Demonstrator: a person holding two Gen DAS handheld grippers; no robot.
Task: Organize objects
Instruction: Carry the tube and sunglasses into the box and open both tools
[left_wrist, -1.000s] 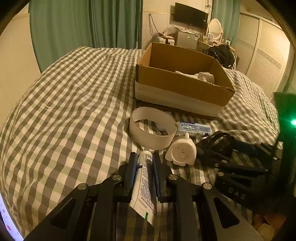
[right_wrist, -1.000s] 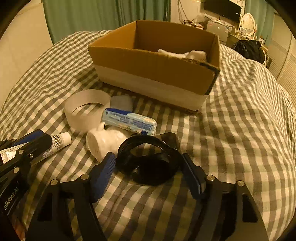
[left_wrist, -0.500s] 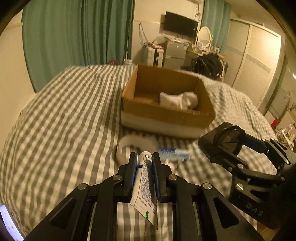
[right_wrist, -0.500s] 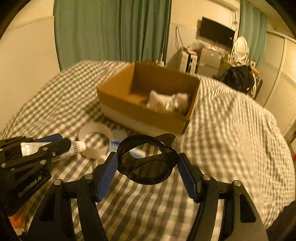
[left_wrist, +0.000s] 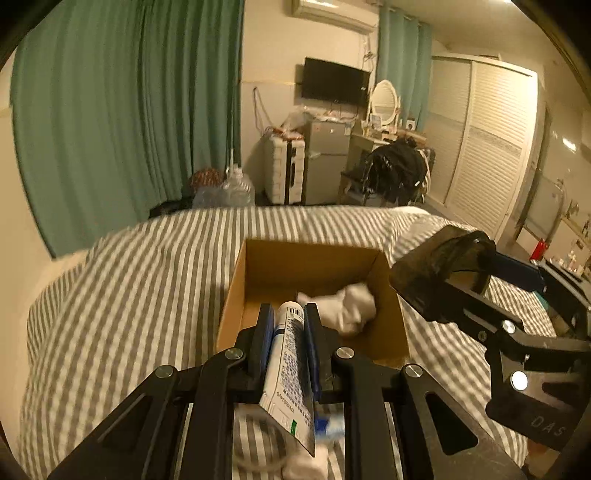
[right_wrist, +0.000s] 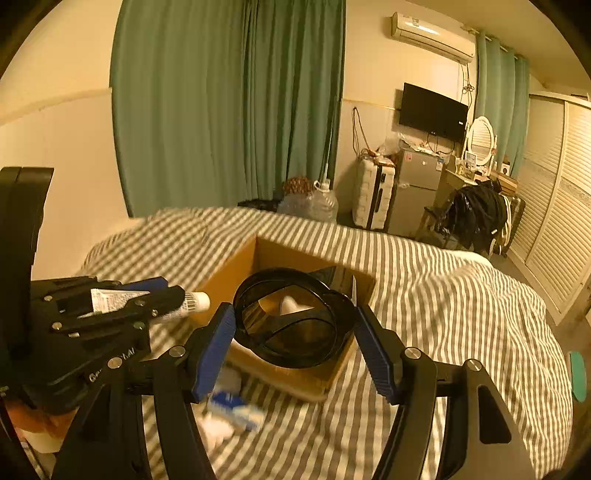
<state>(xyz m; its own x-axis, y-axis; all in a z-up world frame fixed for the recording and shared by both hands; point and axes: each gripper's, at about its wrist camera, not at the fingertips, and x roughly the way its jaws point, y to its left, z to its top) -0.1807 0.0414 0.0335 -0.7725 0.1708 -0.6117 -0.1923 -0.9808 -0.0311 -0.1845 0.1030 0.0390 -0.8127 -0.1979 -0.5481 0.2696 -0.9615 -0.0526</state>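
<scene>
I am looking down over the bed (left_wrist: 122, 295), its grey-and-white cover blurring into stripes, with the open cardboard box (left_wrist: 236, 291) sitting on it ahead of both tools; its long sides are running away from me in the left wrist view, and a crumpled white cloth (left_wrist: 351, 306) is lying inside toward its right wall. My right gripper (right_wrist: 295, 332) is standing wide apart yet clamping the black goggles (right_wrist: 291, 317) between its blue pads (right_wrist: 214, 343), the lens lying broadside across the fingers and hanging over the near edge of the box; the dark glossy frame is oval, with a translucent smoky lens through which I am seeing something white. In the left wrist view the same goggles (left_wrist: 439, 273) are showing at right, tilted, over the box's right wall. My left gripper (left_wrist: 288, 343) is closing nearly together on the toothpaste tube (left_wrist: 290, 354), pinching its middle; the tube's long axis is running along the fingers, white cap pointing forward toward the box, flat crimped tail trailing back toward me. It is white with dense blue print, a barcode near the cap and a small green mark at the tail. From the right wrist view the tube's cap (right_wrist: 197, 301) is poking out beside the box's left corner.
</scene>
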